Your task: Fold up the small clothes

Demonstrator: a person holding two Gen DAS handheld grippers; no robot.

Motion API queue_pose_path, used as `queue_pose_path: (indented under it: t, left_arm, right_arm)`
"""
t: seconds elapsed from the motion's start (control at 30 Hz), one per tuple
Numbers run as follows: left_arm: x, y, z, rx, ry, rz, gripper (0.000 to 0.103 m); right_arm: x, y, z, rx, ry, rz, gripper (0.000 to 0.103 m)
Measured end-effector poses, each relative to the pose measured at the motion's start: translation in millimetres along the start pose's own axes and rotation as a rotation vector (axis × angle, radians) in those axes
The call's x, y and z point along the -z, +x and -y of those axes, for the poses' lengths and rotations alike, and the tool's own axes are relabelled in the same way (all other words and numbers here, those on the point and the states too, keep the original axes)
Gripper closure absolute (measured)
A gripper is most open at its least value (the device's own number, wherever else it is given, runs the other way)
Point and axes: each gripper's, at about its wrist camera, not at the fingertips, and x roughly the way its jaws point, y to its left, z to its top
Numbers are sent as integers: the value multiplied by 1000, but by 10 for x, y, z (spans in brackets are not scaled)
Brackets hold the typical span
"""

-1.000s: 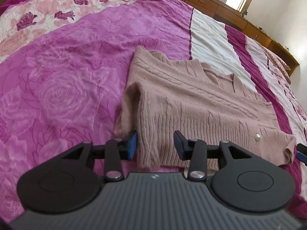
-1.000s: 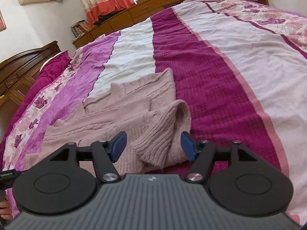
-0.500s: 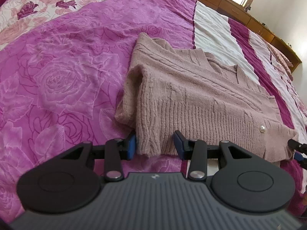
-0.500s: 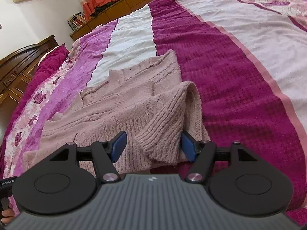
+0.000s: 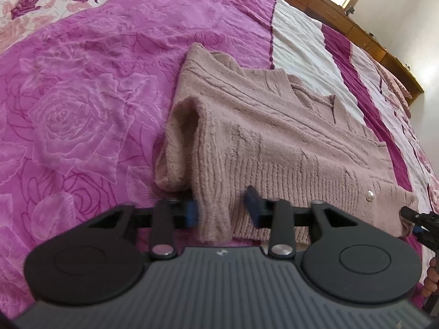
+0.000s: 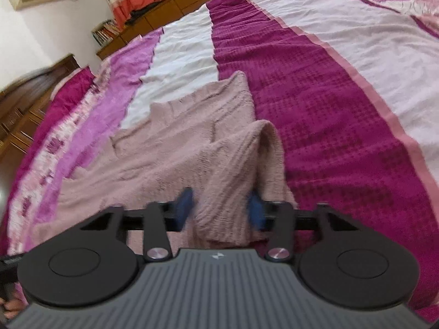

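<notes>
A dusty-pink knitted cardigan [image 5: 274,137] with a pearl button [image 5: 370,193] lies flat on the bed, its sleeves folded in. My left gripper [image 5: 222,211] is open around the near left hem corner, which hangs between the blue pads [image 5: 192,212]. In the right wrist view my right gripper [image 6: 219,208] is open around the near right corner of the cardigan [image 6: 192,150], a raised fold of knit between its pads [image 6: 183,200]. The right gripper's tip also shows at the right edge of the left wrist view [image 5: 417,219].
The bedspread has a magenta rose panel [image 5: 82,109] left of the cardigan, a white stripe [image 6: 186,54] behind it and a dark magenta stripe [image 6: 329,109] to its right. Wooden cabinets [image 5: 315,2] line the far wall. A dark headboard [image 6: 24,93] stands at left.
Both grippers have moved forward and lower onto the cardigan's near hem; the corners now sit between the pads. The jaws have narrowed slightly.
</notes>
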Motion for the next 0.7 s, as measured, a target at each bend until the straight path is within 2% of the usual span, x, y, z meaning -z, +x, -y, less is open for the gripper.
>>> queue_pose_path:
  t: [0.03,0.07,0.13,0.3,0.57,0.7]
  left_arm:
    - [-3,-10,6,10,0,-8,86]
    - [-12,-31,12,18,-1,-10,88]
    - [-46,-90,22,33,-5,-5,89]
    - [-175,-249,15,84,-82,25,90]
    - [-307,-365,103,136,-168,4,91]
    - [-284,-312,87,100,-186,-35,89]
  right_arm:
    - [-4,-5,0,2,-4,-3,77]
    - [-11,-20,8,-6,-3,-4,85]
    - [-38,-82,9,-35,-3,9,89]
    - [-171,-211,-32,-112,8,47,90]
    - [-403,-367,-120,-237,79,119,90]
    - [-442,-392,-176,-255,63,135,90]
